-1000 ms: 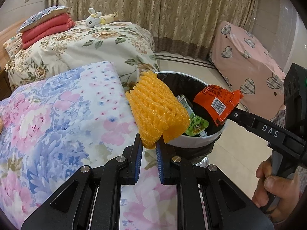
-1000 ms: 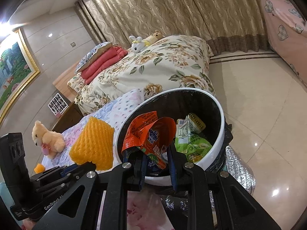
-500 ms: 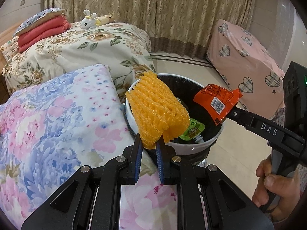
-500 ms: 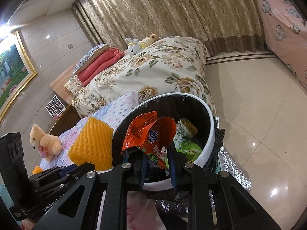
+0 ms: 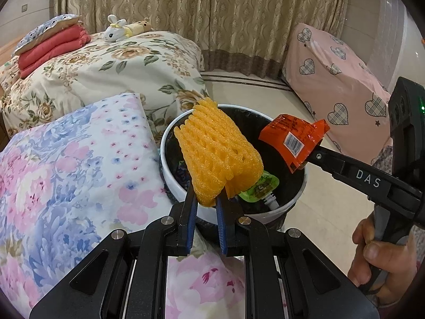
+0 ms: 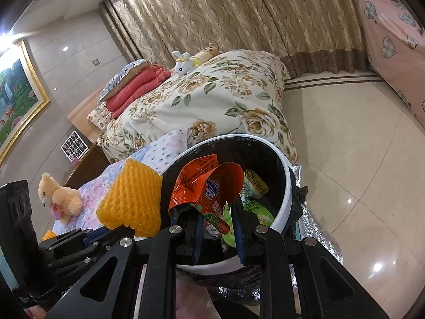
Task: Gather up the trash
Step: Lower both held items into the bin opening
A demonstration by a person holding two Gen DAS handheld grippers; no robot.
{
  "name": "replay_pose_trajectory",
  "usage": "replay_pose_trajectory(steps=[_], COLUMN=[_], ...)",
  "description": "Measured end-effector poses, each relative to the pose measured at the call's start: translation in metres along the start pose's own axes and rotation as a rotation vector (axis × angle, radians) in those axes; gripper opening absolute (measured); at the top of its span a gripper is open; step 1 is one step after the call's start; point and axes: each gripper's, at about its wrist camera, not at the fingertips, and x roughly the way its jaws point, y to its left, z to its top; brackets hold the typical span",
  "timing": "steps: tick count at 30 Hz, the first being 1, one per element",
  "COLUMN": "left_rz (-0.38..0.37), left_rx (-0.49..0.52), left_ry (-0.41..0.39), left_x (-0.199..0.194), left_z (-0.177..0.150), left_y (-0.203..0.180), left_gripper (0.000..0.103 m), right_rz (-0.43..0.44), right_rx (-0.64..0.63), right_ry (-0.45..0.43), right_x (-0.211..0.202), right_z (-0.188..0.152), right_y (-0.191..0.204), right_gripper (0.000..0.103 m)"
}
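Observation:
A white trash bin (image 5: 170,133) (image 6: 288,186) lined with a black bag stands on the floor by the bed, with a green pouch (image 5: 261,190) (image 6: 257,208) inside. My left gripper (image 5: 205,199) is shut on an orange foam fruit net (image 5: 217,159) (image 6: 132,199), held over the bin's near rim. In the left wrist view my right gripper (image 5: 305,162) enters from the right, a hand on its handle. That right gripper (image 6: 216,218) is shut on a crumpled orange snack wrapper (image 5: 292,138) (image 6: 204,188) above the bin's opening.
A floral quilt (image 5: 119,61) and a pink-blue flowered bedspread (image 5: 66,159) lie left of the bin. A teddy bear (image 6: 57,196) sits on the bed. A pink heart-print covered furniture piece (image 5: 345,79) stands at the right, across a tiled floor (image 6: 345,159).
My left gripper has carried the foam net rightward from beside the bin to over its near rim. The right gripper and wrapper hold still over the opening.

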Motion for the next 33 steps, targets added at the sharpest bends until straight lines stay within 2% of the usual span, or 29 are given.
replay_pose_trajectory(steps=[33], left_rz=[0.007], left_rx=[0.011], left_ry=[0.019], left_x=[0.018], left_z=[0.012], left_y=[-0.002], left_gripper=[0.013], right_rz=[-0.012], right_rx=[-0.011], right_ry=[0.022], right_x=[0.014], right_z=[0.008], right_y=[0.001], right_gripper=[0.021])
